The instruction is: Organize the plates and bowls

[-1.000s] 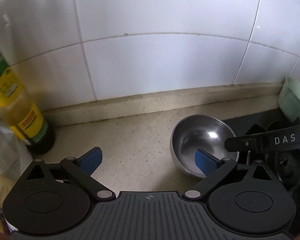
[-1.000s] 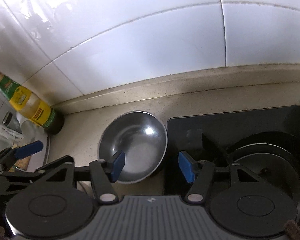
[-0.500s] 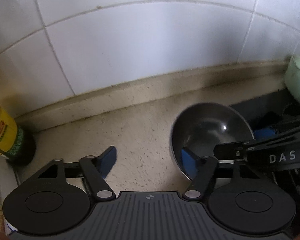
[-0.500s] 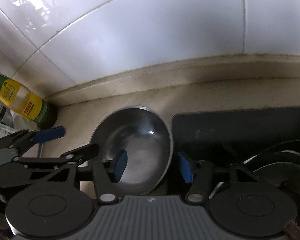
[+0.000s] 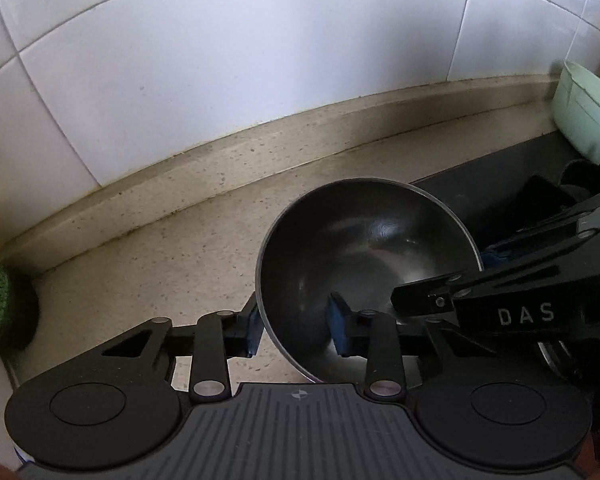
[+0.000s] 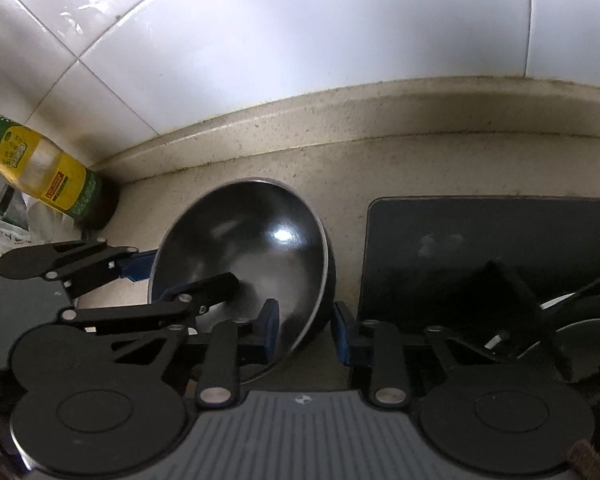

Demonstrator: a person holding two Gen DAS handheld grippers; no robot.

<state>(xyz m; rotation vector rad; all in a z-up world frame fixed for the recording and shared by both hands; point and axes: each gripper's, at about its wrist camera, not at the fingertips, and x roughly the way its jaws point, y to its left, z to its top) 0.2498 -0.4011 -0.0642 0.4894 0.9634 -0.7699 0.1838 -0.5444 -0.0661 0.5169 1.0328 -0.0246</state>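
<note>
A steel bowl (image 5: 364, 248) sits on a speckled beige countertop (image 5: 188, 256) in front of a white tiled wall (image 5: 240, 72), just left of a black stovetop (image 6: 492, 248). Both grippers straddle its rim from opposite sides. The left gripper (image 5: 296, 330) is partly closed, with one blue pad (image 5: 338, 330) inside the bowl and the other outside against its near left wall. The right gripper (image 6: 306, 330) does the same on the bowl's near right edge, one pad (image 6: 270, 330) inside and one outside; whether either is pressing firmly on the rim cannot be told. The bowl is round, so it has no long axis; its opening faces up and is tilted. A yellow-labelled oil bottle (image 6: 40, 168) stands far left by the wall. A pale green bowl (image 5: 584, 116) sits at the far right beyond the stovetop.
</note>
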